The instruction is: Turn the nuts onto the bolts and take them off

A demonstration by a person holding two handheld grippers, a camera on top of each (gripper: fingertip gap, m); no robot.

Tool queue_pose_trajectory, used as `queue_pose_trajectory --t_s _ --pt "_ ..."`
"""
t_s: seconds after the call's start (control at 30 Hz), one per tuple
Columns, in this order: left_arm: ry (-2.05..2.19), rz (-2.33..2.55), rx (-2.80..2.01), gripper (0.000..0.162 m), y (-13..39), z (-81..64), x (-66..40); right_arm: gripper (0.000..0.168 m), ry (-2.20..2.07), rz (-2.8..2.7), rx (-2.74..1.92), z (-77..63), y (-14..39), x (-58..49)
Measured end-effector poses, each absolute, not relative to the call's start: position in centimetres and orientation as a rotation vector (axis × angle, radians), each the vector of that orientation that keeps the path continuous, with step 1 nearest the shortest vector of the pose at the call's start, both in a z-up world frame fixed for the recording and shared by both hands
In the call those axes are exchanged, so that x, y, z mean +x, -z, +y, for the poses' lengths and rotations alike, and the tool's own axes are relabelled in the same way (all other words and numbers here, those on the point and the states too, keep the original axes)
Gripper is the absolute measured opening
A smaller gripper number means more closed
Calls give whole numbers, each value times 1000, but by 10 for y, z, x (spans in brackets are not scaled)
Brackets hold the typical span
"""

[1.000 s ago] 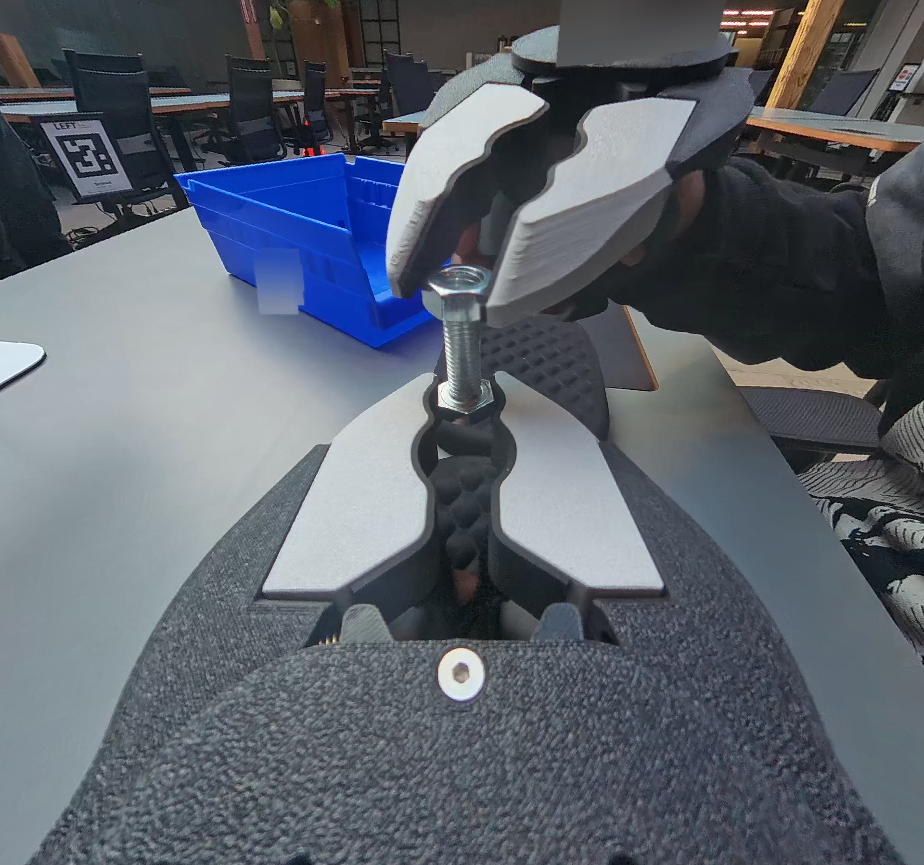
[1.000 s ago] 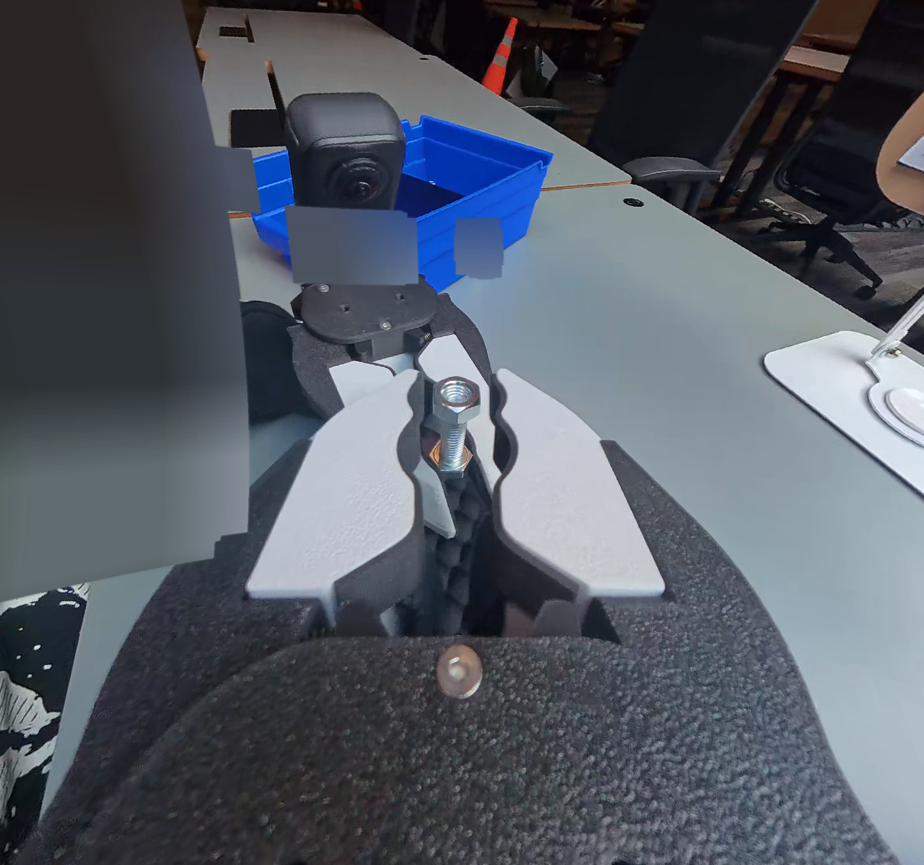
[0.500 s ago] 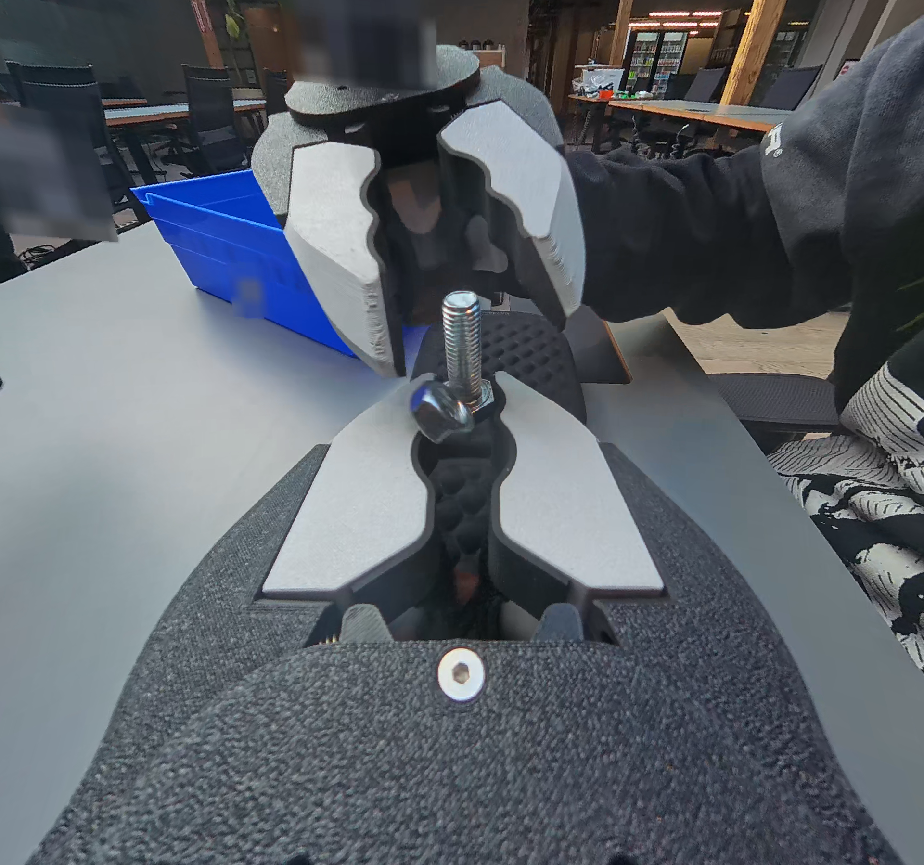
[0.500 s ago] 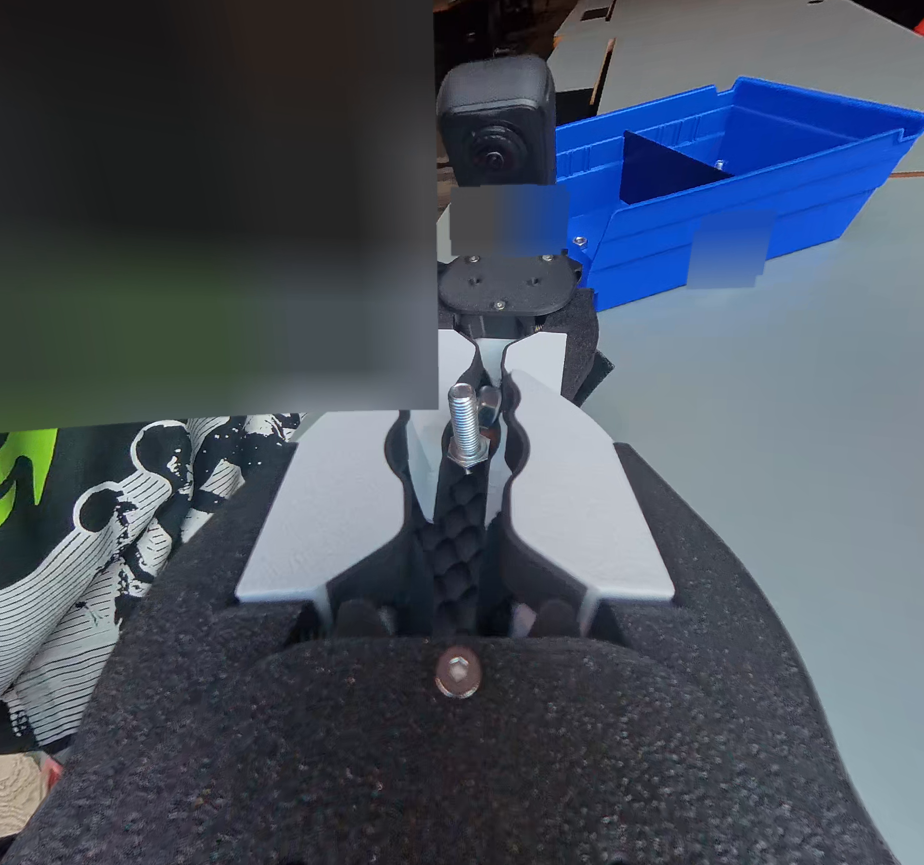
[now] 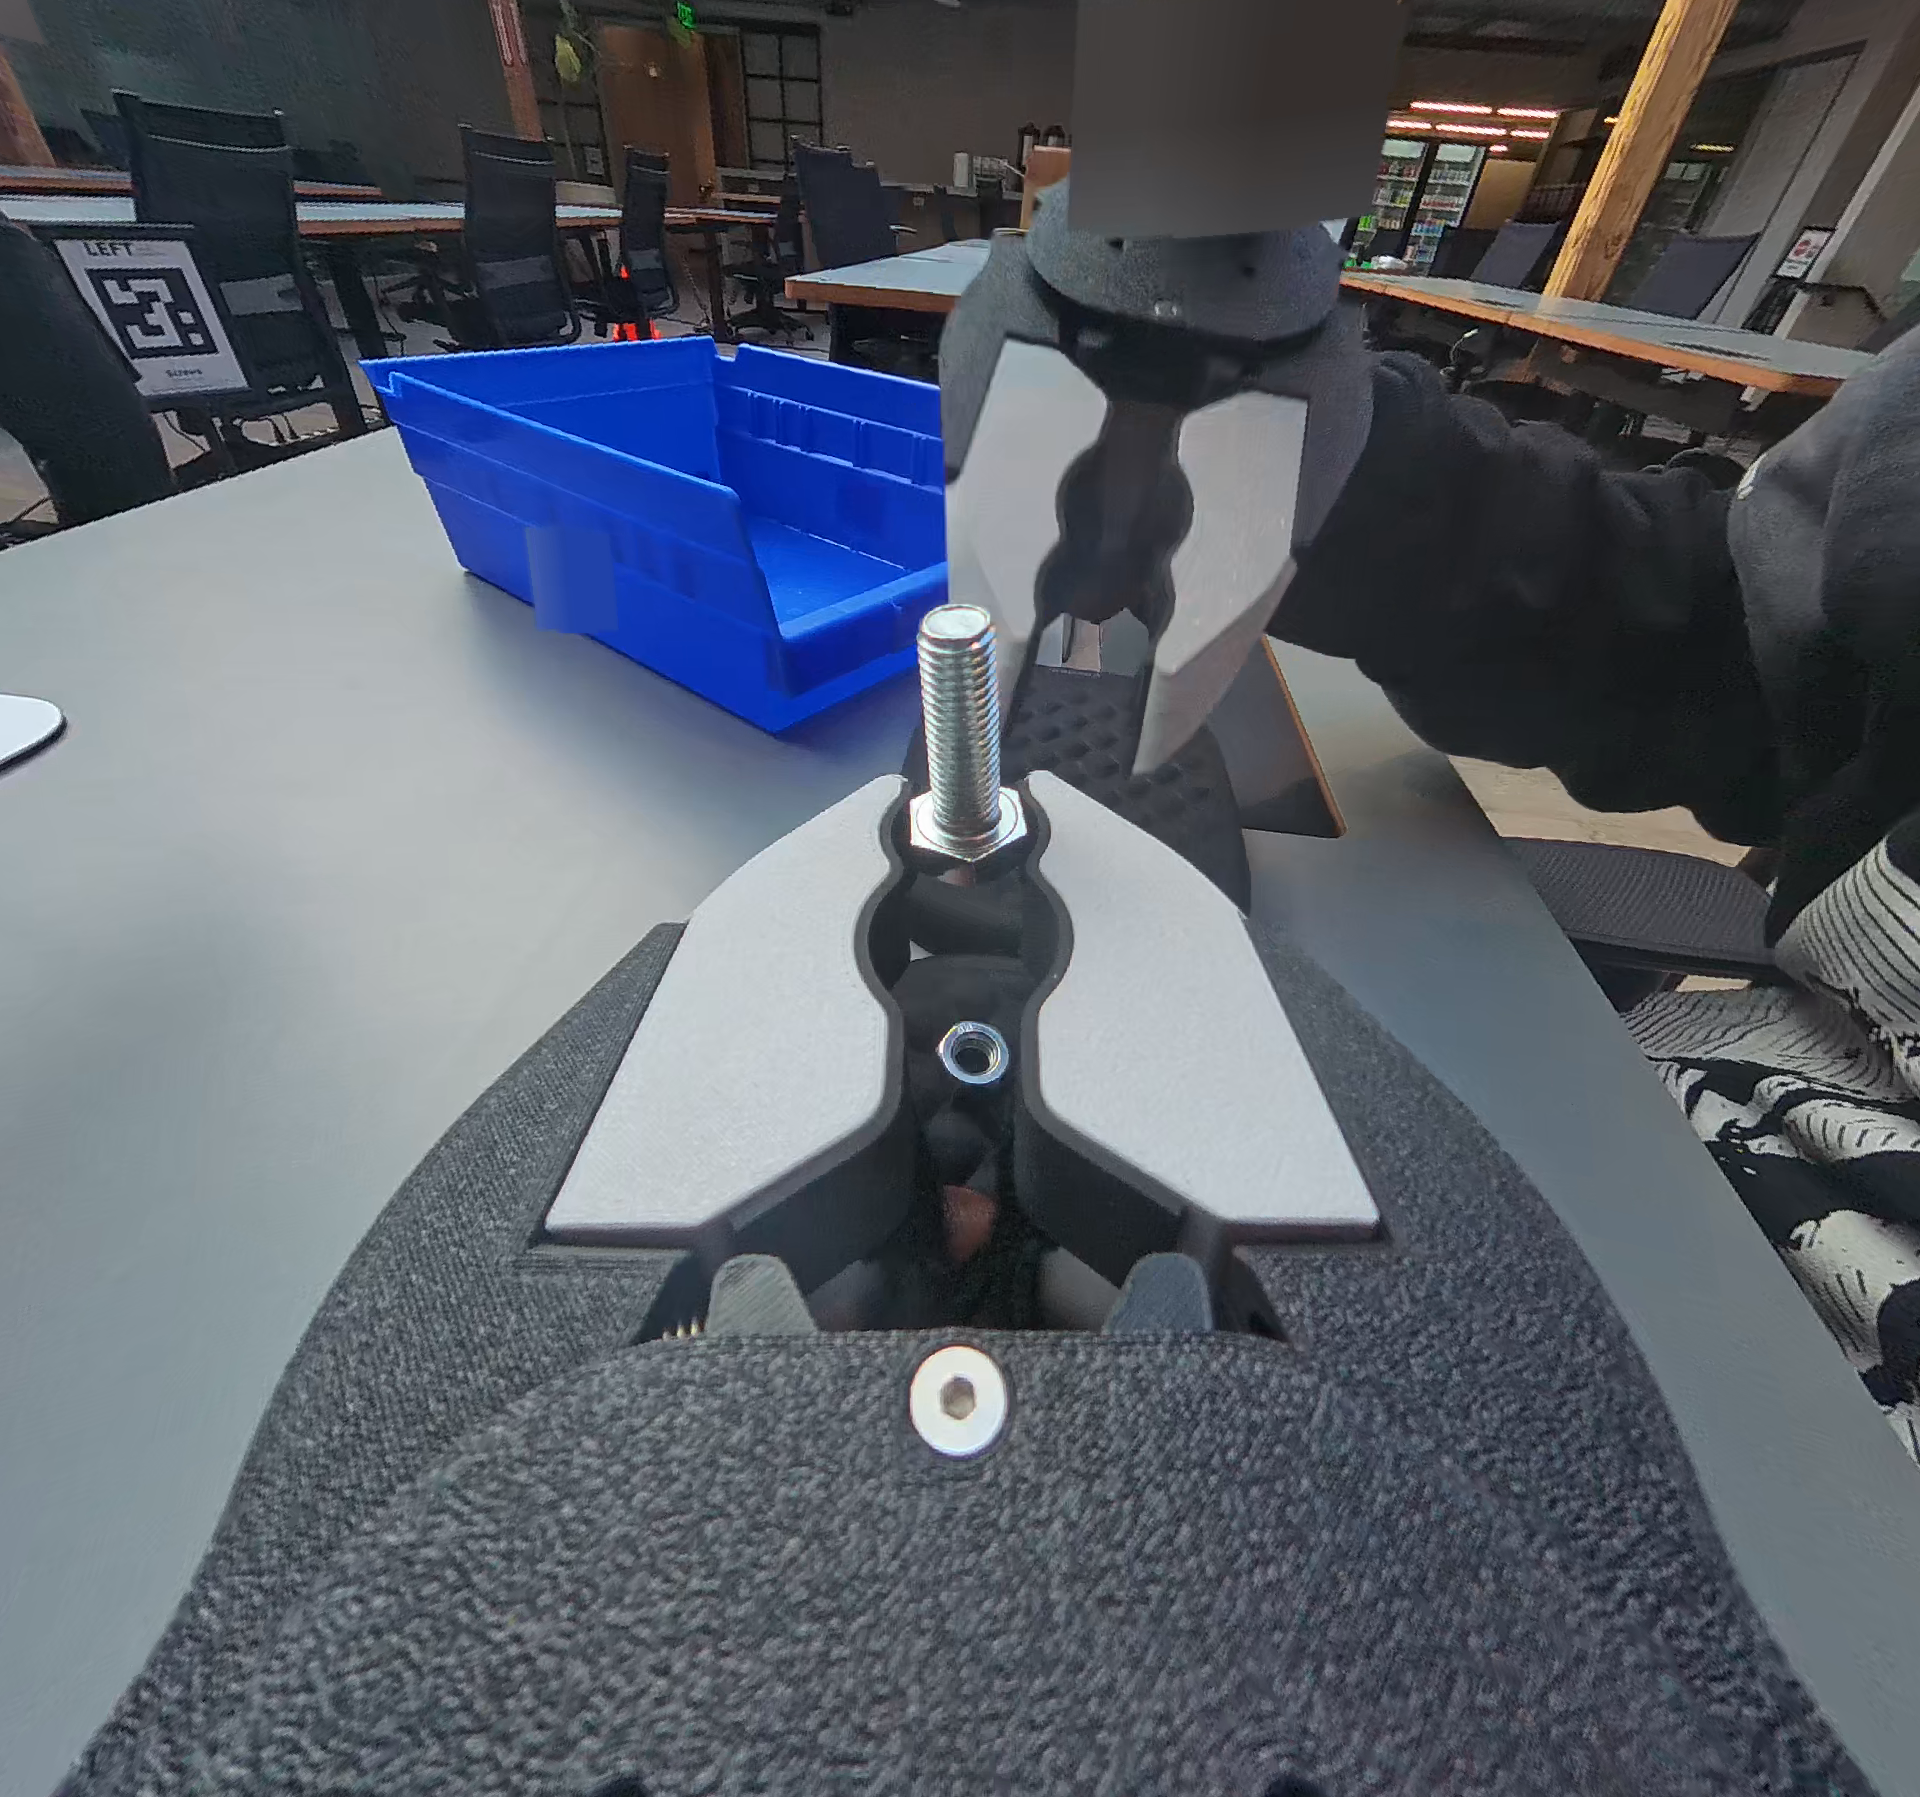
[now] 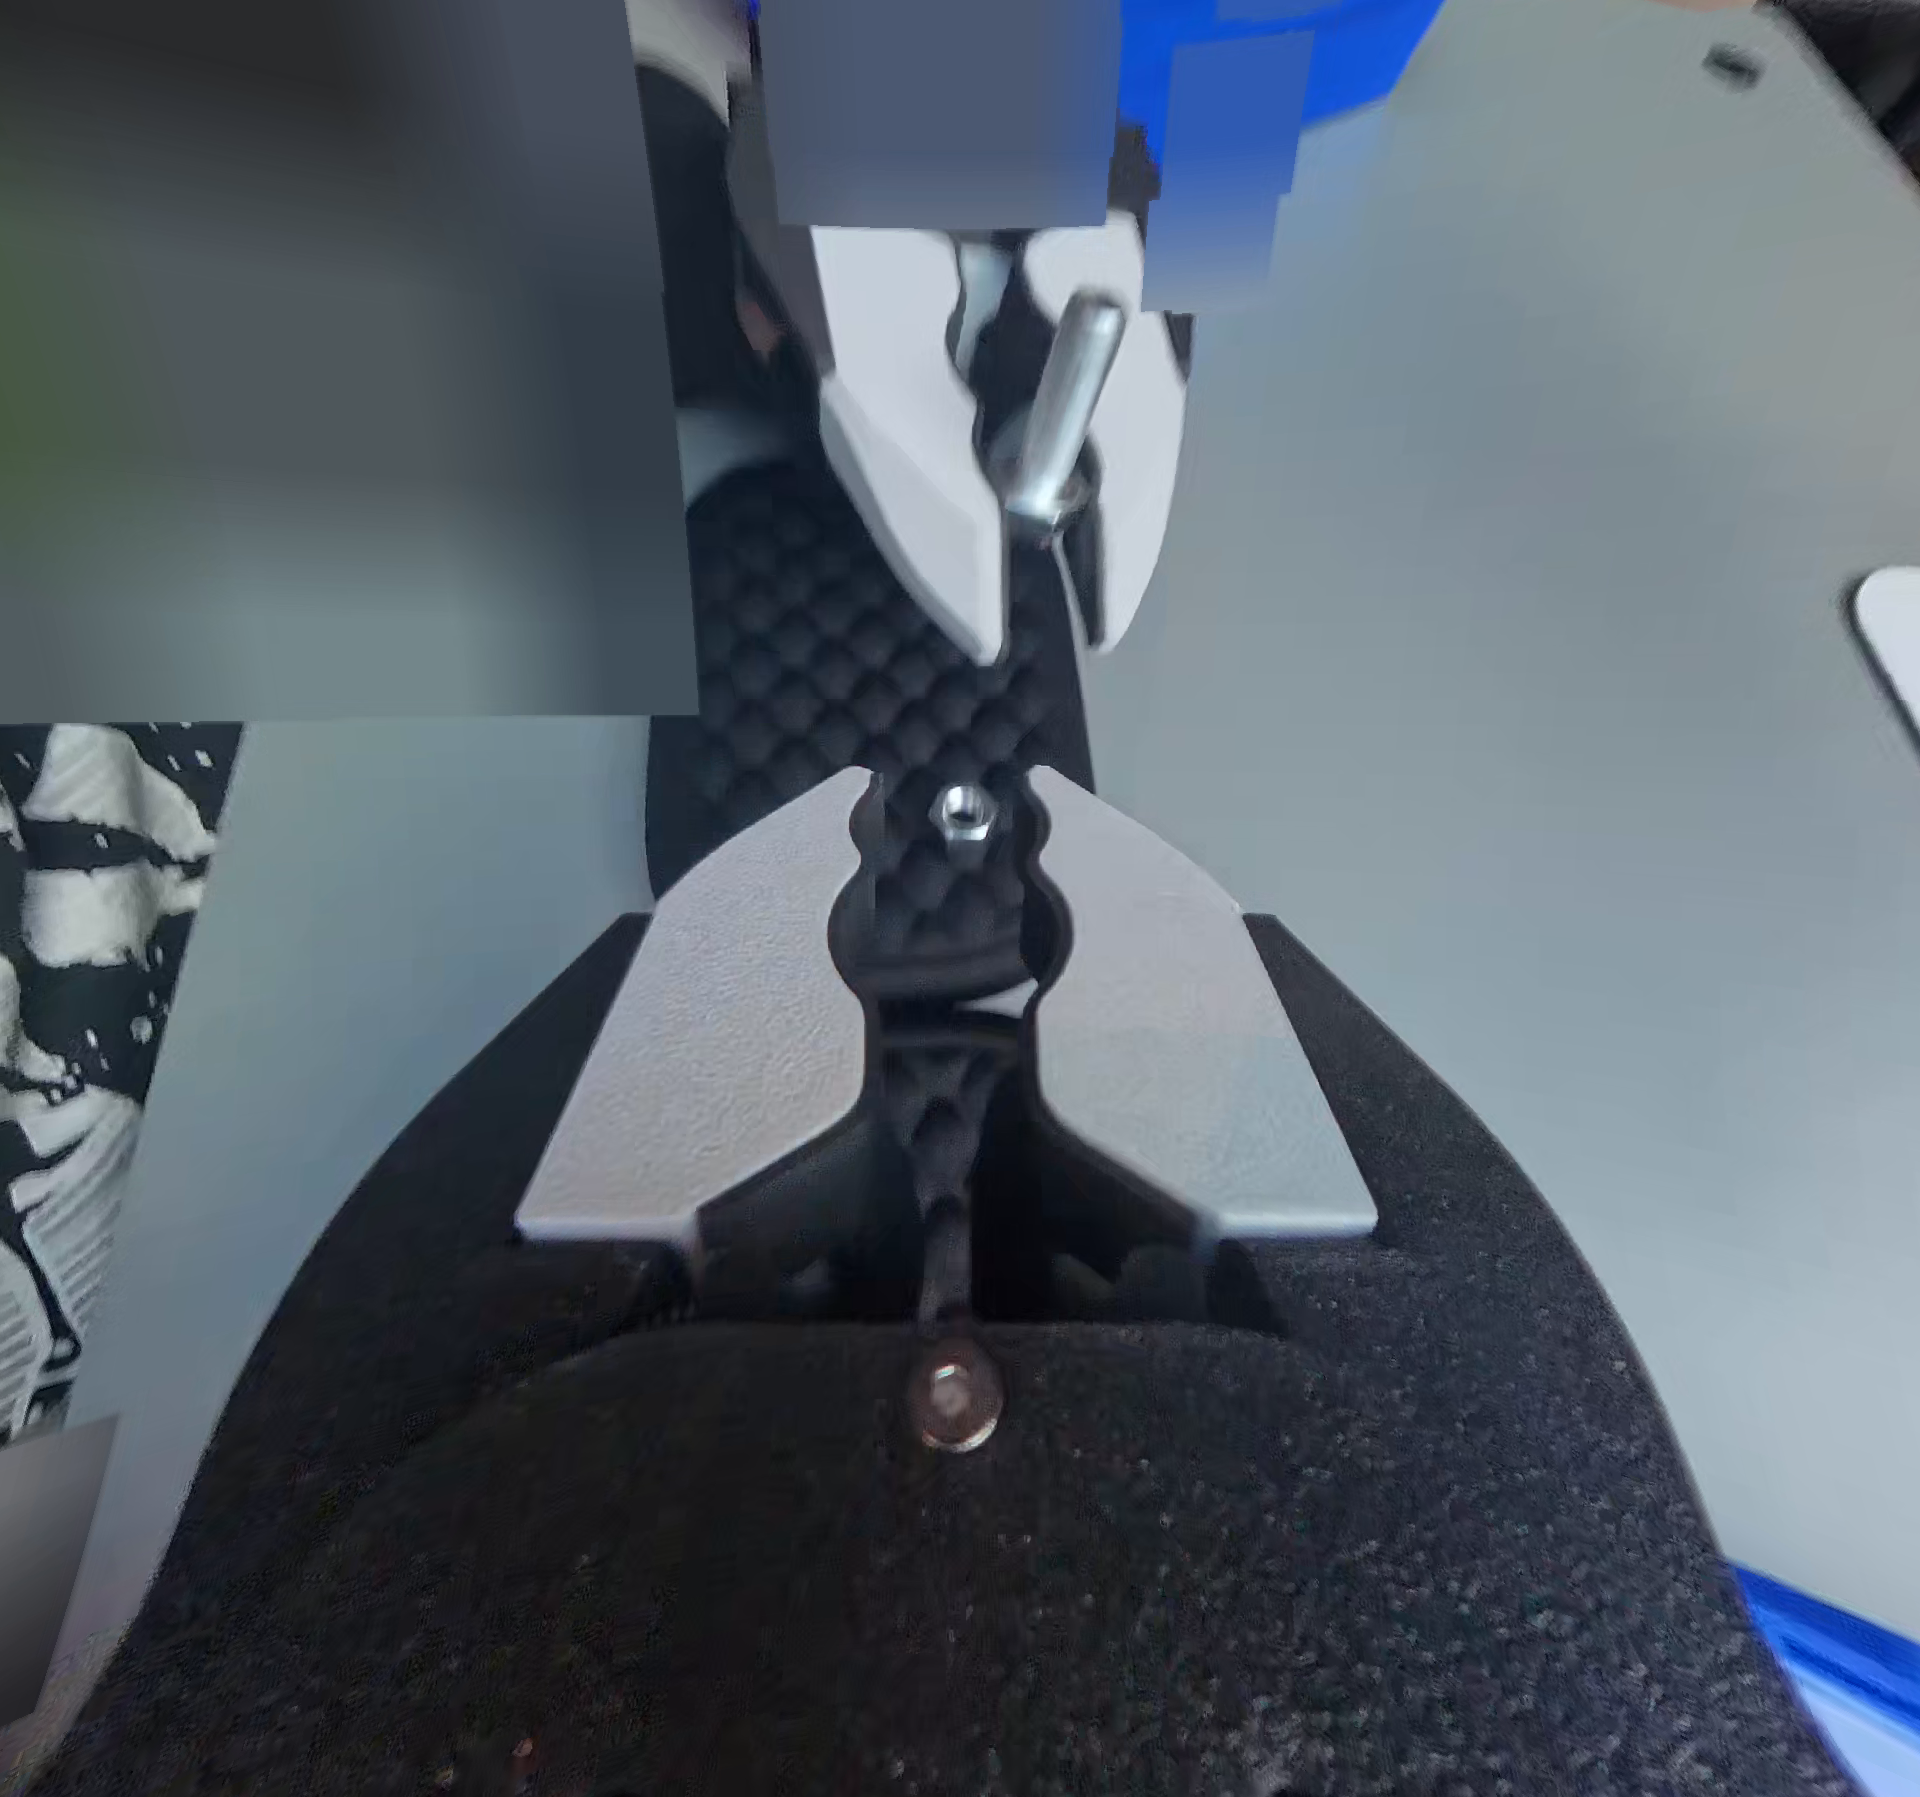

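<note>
My left gripper is shut on the head of a silver bolt and holds it upright, with the threads bare. A loose nut lies on the black dimpled mat below, showing through the gap between my left fingers. My right gripper hangs point-down just right of the bolt, open by a narrow gap and holding nothing. In the right wrist view the nut lies on the mat below the right gripper's tips. Beyond it the left gripper holds the bolt.
A blue plastic bin stands on the grey table at the back left. A white plate sits at the left edge. A dark sleeve reaches in from the right, above a chair. My two grippers' fingertips are within a few centimetres of each other. My right tips are roughly 7 cm from the nut.
A second ago the right gripper held the nut at the top of the bolt. The nut came off, fell past the bolt head and now lies on the mat. The right gripper turned point-down.
</note>
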State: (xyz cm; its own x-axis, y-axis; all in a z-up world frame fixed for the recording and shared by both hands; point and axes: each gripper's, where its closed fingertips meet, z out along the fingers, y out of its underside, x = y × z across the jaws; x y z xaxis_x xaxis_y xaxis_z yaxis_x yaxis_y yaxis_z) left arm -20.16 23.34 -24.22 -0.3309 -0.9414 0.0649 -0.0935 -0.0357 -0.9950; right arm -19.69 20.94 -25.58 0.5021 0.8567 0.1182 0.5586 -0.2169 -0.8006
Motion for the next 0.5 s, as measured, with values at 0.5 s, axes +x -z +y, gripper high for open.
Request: queue_pose_trajectory --t_s 0.5 --pt "1370 1503 -1147 17 243 253 -210 19 -173 -1451 -2274 230 330 -210"
